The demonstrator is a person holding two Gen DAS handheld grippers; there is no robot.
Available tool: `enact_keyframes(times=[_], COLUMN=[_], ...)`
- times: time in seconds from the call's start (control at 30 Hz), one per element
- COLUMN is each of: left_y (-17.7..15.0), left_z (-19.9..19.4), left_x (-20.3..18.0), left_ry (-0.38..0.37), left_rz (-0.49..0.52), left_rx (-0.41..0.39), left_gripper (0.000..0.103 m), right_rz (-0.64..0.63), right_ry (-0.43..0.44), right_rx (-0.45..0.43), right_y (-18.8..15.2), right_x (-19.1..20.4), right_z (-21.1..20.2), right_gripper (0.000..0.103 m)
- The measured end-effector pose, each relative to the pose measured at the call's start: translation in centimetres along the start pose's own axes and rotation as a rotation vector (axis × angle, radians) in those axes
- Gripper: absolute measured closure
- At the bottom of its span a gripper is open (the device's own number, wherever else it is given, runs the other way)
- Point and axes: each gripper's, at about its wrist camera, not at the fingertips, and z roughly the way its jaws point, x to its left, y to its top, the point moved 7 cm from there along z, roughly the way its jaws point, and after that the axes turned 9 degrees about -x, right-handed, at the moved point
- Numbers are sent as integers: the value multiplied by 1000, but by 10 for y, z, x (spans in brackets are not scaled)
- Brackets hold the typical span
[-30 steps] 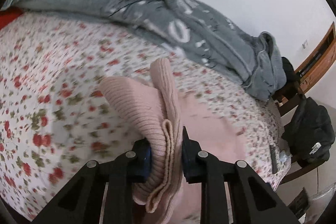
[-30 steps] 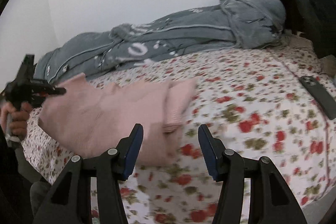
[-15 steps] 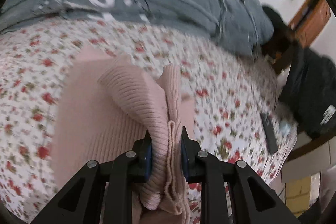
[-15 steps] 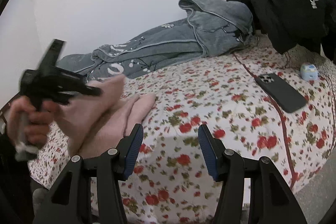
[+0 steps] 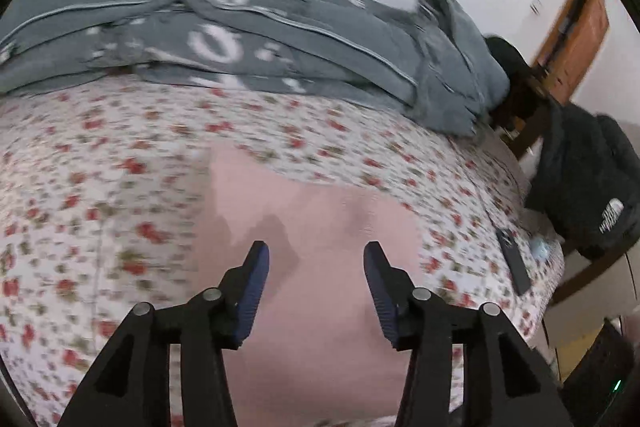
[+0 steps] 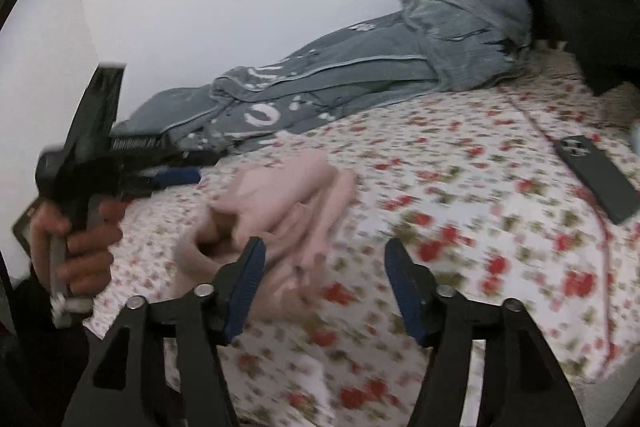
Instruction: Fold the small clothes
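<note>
A small pink knit garment (image 5: 312, 235) lies on the floral bedspread (image 5: 100, 187). In the right wrist view it is a rumpled, partly folded heap (image 6: 280, 203). My left gripper (image 5: 316, 259) is open and empty, hovering just above the garment. It also shows in the right wrist view (image 6: 176, 167), held by a hand to the left of the heap. My right gripper (image 6: 324, 259) is open and empty, above the near right edge of the garment.
A grey patterned robe (image 5: 248, 39) lies along the wall at the back of the bed. A black phone (image 6: 596, 179) lies on the bed's right side. A black jacket (image 5: 588, 195) hangs on a wooden chair beyond the bed.
My left gripper was shut on a fold of the pink garment; it has let go and opened, and the garment now lies on the bed. The right gripper stayed open.
</note>
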Motion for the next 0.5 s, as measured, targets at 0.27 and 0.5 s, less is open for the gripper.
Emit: enact_keyframes(times=[0.27,0.5], left_y=[-20,-54], left_z=[-22,-36], left_x=[104,149], left_ry=[75,81], left_rz=[-29,-10], left_rx=[-4,17], left_gripper=[52,50], right_rz=[127,192], right_ry=[45,54], right_rx=[112,172], right_y=[8,-5], right_x=[32,25], right_z=[86,124], right_gripper=[30,82])
